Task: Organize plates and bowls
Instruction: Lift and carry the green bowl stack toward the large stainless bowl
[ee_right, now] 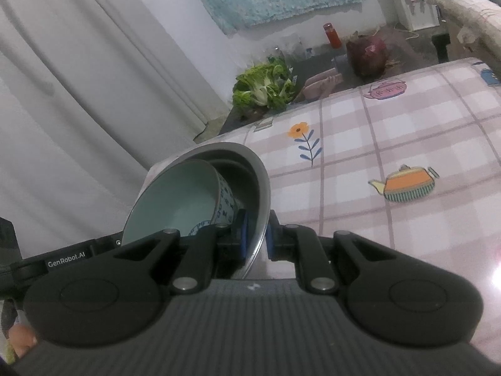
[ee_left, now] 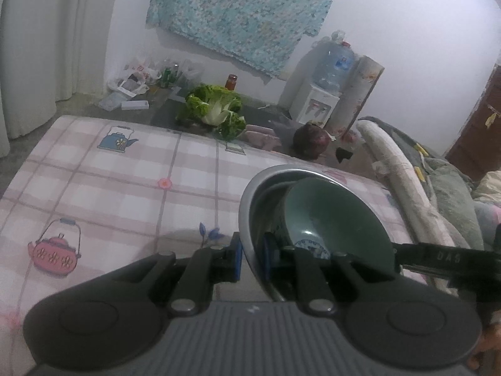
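Note:
A metal bowl (ee_left: 250, 200) holds a pale green ceramic bowl (ee_left: 328, 216) with blue patterned outside. Both are tilted and held above the checked tablecloth (ee_left: 109, 181). My left gripper (ee_left: 252, 258) is shut on the metal bowl's rim, one pad inside and one outside. In the right wrist view the same metal bowl (ee_right: 260, 181) and green bowl (ee_right: 178, 200) show, and my right gripper (ee_right: 255, 238) is shut on the opposite rim. The other gripper's arm (ee_left: 444, 255) shows at the right edge of the left wrist view.
Beyond the table's far edge lie a leafy cabbage (ee_left: 216, 109), a purple cabbage (ee_left: 311, 138), a red jar (ee_left: 231, 82), bags (ee_left: 134, 76) and a water dispenser (ee_left: 319, 100). Rolled bedding (ee_left: 400, 169) lies at right. A curtain (ee_right: 78, 78) hangs at left.

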`<state>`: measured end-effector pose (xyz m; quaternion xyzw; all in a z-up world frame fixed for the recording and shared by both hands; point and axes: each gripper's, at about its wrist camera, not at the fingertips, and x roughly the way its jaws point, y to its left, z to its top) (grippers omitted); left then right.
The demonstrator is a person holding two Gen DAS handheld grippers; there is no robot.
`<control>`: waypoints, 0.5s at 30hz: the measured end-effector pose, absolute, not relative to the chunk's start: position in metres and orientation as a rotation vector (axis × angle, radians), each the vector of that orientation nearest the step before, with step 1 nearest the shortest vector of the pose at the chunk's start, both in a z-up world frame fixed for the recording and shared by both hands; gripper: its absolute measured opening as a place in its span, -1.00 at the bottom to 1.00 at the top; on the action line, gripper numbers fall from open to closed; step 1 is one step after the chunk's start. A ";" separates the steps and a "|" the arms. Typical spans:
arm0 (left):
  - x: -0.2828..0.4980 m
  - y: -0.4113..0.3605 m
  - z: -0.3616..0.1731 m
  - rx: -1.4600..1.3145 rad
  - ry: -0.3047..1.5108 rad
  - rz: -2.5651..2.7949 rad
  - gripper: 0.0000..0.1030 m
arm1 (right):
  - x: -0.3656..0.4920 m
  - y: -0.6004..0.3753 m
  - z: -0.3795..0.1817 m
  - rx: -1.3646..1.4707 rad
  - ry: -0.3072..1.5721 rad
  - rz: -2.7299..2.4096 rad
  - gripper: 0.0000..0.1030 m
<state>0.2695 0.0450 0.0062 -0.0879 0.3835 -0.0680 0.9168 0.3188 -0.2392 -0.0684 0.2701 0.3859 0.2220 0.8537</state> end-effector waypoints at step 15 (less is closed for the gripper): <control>0.180 0.052 -0.004 -0.239 0.834 -0.147 -0.75 | 0.209 -0.240 -0.072 0.580 0.863 0.448 -0.77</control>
